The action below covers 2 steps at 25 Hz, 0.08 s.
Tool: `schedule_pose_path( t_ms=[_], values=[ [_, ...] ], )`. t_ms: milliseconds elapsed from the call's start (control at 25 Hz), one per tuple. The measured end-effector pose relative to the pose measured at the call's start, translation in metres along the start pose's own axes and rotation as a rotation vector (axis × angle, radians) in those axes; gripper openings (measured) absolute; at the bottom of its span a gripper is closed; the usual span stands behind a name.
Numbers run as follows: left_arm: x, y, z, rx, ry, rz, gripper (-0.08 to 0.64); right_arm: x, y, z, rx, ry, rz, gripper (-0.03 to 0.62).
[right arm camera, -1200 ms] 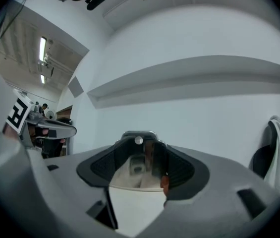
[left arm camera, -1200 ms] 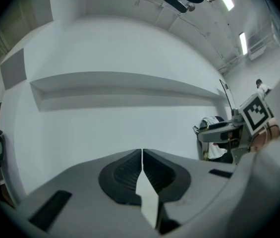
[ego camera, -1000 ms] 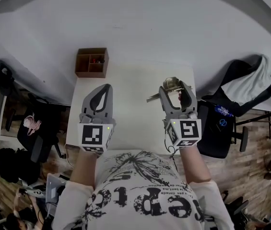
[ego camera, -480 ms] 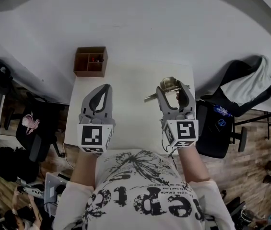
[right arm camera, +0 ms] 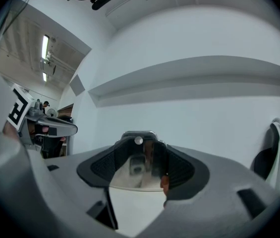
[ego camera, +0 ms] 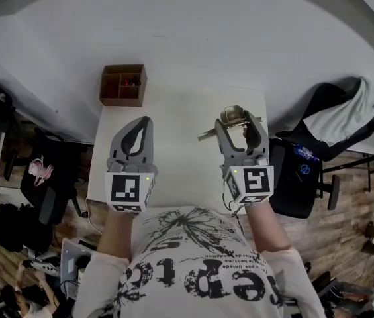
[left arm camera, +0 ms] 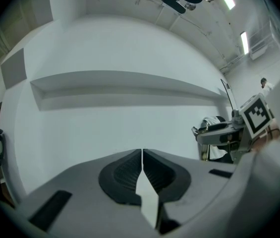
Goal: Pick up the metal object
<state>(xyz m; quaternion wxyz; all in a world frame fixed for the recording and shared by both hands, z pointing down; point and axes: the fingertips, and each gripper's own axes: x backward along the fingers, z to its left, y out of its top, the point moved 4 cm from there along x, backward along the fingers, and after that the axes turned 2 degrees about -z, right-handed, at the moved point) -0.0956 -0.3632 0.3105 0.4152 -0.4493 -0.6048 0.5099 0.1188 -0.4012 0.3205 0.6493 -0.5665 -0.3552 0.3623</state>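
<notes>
A shiny metal object [ego camera: 232, 118], brassy on top with a grey lever sticking out to its left, is held above the white table [ego camera: 180, 111] on the right side. My right gripper [ego camera: 241, 126] is shut on it, one jaw on each side. In the right gripper view the metal object [right arm camera: 139, 158] fills the gap between the dark pads [right arm camera: 182, 168], and a round stud shows on its top. My left gripper [ego camera: 140, 127] hovers over the table's left half with its jaws pressed together and nothing between them; in the left gripper view its pads [left arm camera: 125, 171] meet on a thin seam.
A brown wooden organizer box [ego camera: 123, 85] with compartments stands at the table's far left corner. A chair draped with a white garment [ego camera: 345, 116] is to the right of the table, a dark chair [ego camera: 41, 184] to its left. A plain white wall lies ahead.
My right gripper and the metal object shifted slightly left and away over the last second, then held still. The left gripper barely moved.
</notes>
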Motion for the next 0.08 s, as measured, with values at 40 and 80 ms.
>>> schedule_pose_path(
  t_ms=[40,80],
  values=[
    [-0.001,0.0001,0.0008,-0.001,0.0,-0.001,0.012,-0.0013,0.0,-0.0004,0.001,0.0,-0.001,0.279],
    [-0.002,0.0001,0.0015,-0.001,0.0,-0.002,0.012,-0.0025,0.0,-0.0007,0.001,-0.001,-0.002,0.279]
  ],
)
